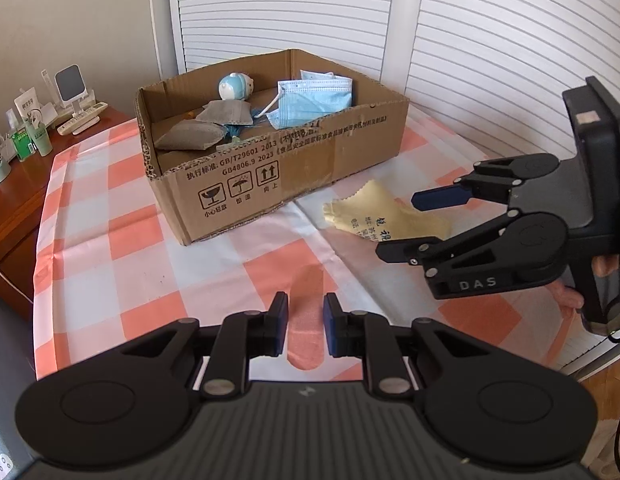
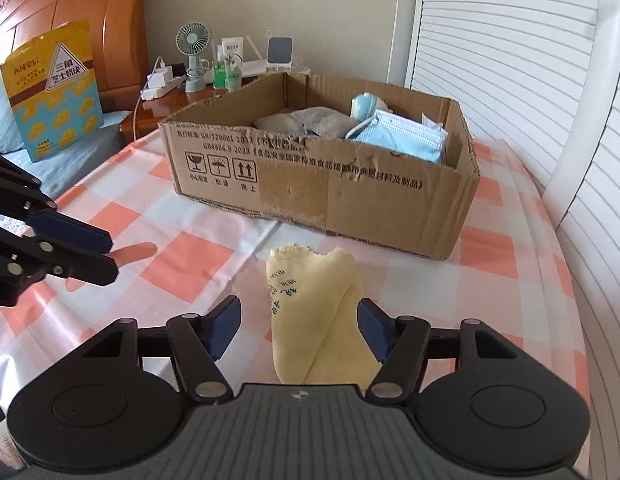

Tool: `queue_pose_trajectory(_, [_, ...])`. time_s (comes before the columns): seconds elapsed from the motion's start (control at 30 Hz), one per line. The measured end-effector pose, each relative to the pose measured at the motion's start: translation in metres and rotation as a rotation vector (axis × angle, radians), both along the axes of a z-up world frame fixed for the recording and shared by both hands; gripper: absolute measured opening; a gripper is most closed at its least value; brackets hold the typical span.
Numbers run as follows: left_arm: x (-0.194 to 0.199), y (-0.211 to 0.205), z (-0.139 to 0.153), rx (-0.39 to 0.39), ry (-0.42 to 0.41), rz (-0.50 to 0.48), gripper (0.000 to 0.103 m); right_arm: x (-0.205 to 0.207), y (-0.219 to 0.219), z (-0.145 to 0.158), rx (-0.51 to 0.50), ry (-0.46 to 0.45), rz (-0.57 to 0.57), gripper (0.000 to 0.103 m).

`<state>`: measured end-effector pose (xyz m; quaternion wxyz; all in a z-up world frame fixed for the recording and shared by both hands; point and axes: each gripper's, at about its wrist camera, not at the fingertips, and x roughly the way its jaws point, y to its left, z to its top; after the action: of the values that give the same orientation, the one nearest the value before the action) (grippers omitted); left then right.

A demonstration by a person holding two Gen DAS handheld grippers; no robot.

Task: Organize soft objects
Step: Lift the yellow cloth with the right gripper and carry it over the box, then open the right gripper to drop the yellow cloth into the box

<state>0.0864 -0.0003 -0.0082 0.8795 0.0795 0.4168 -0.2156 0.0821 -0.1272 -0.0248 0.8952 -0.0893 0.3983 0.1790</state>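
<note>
My left gripper [image 1: 306, 320] is shut on a pink adhesive strip [image 1: 307, 344], which fills the narrow gap between its pads. In the right wrist view the strip [image 2: 139, 249] sticks out past the left gripper [image 2: 112, 257]. My right gripper [image 2: 300, 330] stands open over a folded yellow cloth [image 2: 310, 304], which lies on the tablecloth between its jaws with neither pad pressing on it. From the left wrist, the right gripper [image 1: 398, 225] hovers at the cloth [image 1: 370, 210] in front of the cardboard box [image 1: 270, 168]. The box [image 2: 310, 200] holds blue face masks [image 2: 402, 136], grey pouches [image 2: 310, 120] and a small blue-white toy [image 2: 364, 106].
A pink-and-white checked tablecloth [image 1: 110, 240] covers the surface. A wooden nightstand [image 2: 166, 100] at the back left carries a small fan [image 2: 194, 46], bottles and a charger. A yellow snack bag [image 2: 54, 88] leans on the bed. White louvred doors [image 1: 490, 60] close off the right side.
</note>
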Motion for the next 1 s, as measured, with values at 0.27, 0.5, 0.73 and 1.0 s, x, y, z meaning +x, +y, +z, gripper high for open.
queue_pose_trajectory(0.27, [0.004,0.001,-0.002,-0.001,0.006,-0.006,0.017,0.014,0.005,-0.007,-0.03,0.006,-0.018,0.012])
queue_pose_trajectory(0.5, [0.004,0.001,0.002,-0.002,0.001,-0.015,0.017,0.006,0.0,0.008,-0.018,-0.022,-0.016,0.008])
queue_pose_trajectory(0.73, [0.005,0.004,0.013,0.0,-0.007,-0.024,0.017,0.004,-0.007,0.06,0.021,-0.115,0.023,0.008])
queue_pose_trajectory(1.0, [0.019,0.01,0.036,0.001,-0.043,-0.02,0.017,0.055,0.0,0.11,0.037,-0.23,0.041,0.008])
